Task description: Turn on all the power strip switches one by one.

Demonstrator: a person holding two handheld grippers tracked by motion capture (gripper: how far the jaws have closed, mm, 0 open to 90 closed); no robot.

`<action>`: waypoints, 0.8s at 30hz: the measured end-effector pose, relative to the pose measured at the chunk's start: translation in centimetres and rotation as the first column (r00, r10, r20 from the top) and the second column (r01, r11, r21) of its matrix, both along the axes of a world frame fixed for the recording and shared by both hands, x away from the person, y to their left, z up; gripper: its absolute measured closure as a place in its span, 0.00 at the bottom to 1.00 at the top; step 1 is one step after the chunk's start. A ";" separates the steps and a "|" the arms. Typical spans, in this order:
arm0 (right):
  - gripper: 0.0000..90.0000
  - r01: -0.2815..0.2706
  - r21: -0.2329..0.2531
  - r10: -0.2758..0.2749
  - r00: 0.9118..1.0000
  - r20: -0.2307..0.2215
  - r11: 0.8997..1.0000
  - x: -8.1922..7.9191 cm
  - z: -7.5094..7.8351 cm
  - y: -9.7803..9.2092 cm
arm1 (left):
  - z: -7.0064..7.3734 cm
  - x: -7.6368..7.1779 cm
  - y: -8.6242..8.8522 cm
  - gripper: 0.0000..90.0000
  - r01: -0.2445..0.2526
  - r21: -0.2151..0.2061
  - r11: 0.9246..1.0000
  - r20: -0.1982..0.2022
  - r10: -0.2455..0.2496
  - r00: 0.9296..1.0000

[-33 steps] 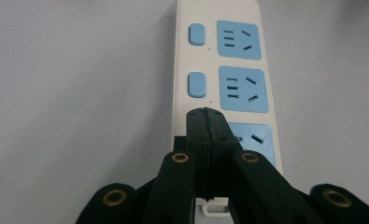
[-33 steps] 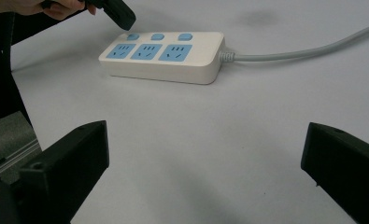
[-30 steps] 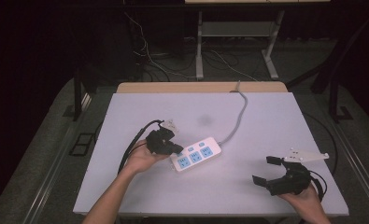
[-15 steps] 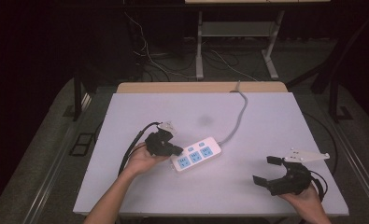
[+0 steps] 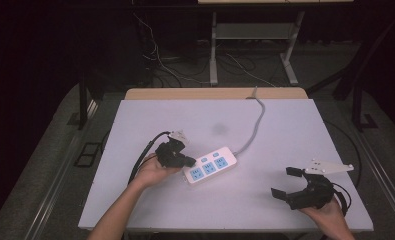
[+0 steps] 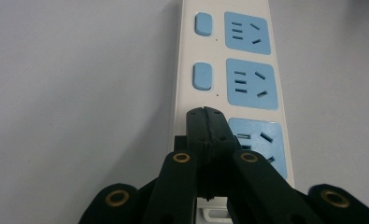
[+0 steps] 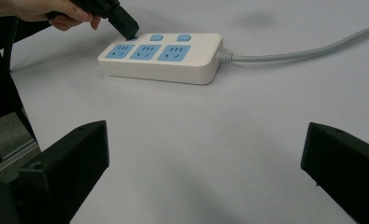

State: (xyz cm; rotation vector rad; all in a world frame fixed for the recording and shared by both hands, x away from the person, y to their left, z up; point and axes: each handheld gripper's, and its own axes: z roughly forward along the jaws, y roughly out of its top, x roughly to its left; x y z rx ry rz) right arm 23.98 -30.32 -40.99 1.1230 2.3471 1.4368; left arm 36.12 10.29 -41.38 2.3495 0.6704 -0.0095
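A white power strip [image 5: 211, 165] with three blue sockets and blue switches lies mid-table, its grey cable [image 5: 257, 122] running to the far edge. My left gripper [image 5: 189, 161] is shut, its tips resting on the strip's near-end switch. In the left gripper view the closed jaws cover that switch on the strip [image 6: 247, 74], with my left gripper [image 6: 204, 116] holding nothing. My right gripper [image 5: 283, 182] stands open near the table's front right corner. In the right gripper view the strip [image 7: 159, 58] lies ahead of my right gripper [image 7: 205, 140], with the left gripper [image 7: 128, 30] at its far corner.
The white table [image 5: 285, 130] has a wooden strip along its far edge [image 5: 215, 93]. Behind it on the dark floor are loose cables [image 5: 160, 60] and another table's legs [image 5: 213, 50]. A faint dark smudge [image 5: 217, 129] marks the tabletop.
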 end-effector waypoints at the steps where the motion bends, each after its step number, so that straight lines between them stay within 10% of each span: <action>1: 0.01 0.002 0.000 -0.002 1.000 -0.001 1.000 0.0 0.0 0.0 | 0.0 0.0 0.0 1.00 -0.001 0.003 1.000 0.001 0.001 1.000; 14: 0.01 0.005 0.000 -0.005 1.000 -0.004 1.000 0.1 -0.1 -0.1 | 0.4 0.0 -0.1 1.00 -0.006 0.028 1.000 0.027 0.006 1.000; 24: 0.01 0.008 0.002 -0.008 1.000 -0.004 1.000 0.1 -0.1 -0.2 | 2.5 0.4 -0.2 1.00 0.007 -0.028 1.000 0.044 -0.006 0.999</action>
